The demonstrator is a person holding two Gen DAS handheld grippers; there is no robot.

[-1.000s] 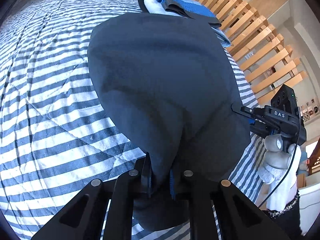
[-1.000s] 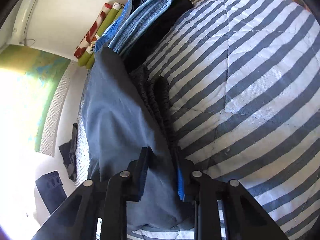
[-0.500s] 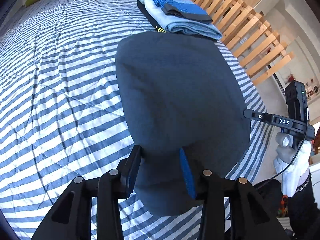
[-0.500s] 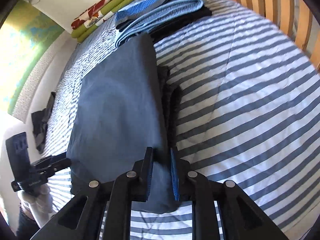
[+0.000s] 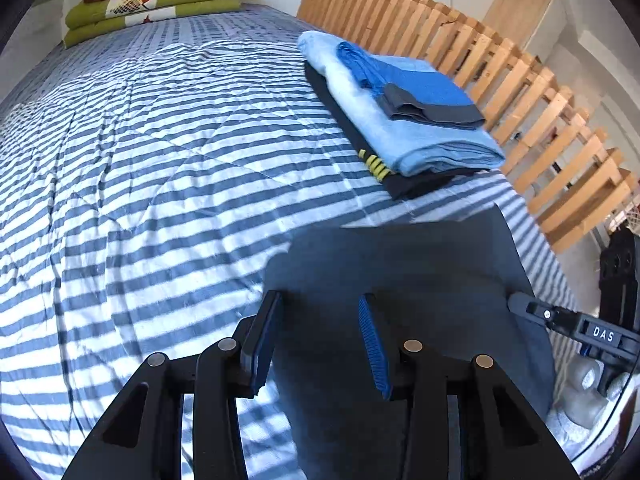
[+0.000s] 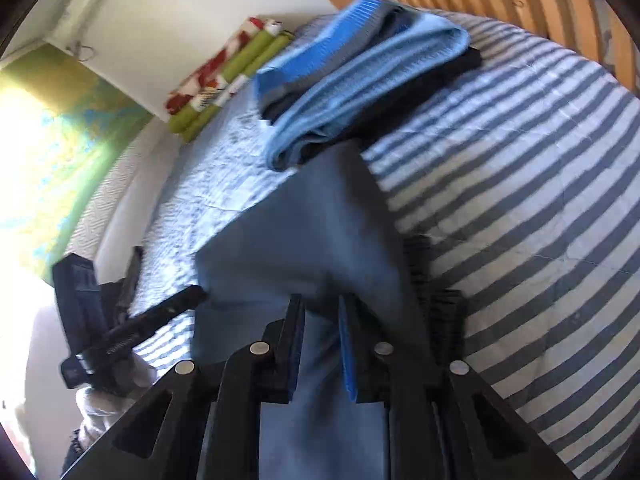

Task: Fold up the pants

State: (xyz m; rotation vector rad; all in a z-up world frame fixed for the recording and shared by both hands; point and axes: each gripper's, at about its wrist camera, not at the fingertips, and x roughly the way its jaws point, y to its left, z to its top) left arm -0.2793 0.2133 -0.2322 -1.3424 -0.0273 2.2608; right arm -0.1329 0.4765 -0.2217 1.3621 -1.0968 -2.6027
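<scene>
The dark blue pants (image 5: 400, 272) lie folded on the striped bed, their far edge close to a stack of folded clothes. My left gripper (image 5: 318, 300) hovers open over their near left corner, with nothing between its fingers. In the right wrist view the pants (image 6: 304, 232) run up from my right gripper (image 6: 322, 308), whose jaws stand narrowly apart with the blue fabric pinched between them. A ribbed dark waistband (image 6: 440, 300) shows just right of it. From the left wrist view the right gripper (image 5: 520, 306) touches the pants' right edge.
A stack of folded clothes (image 5: 404, 120), light blue over black, sits beyond the pants. Rolled green and red bedding (image 5: 152, 4) lies at the head of the striped quilt (image 5: 140, 160). A wooden slat rail (image 5: 520, 80) runs along the right. A gloved hand (image 6: 104, 400) holds the left gripper.
My left gripper let go of the pants, opened wide and drew back. The pants dropped flat onto the bed. The right gripper stayed on the fabric and tilted toward the stack.
</scene>
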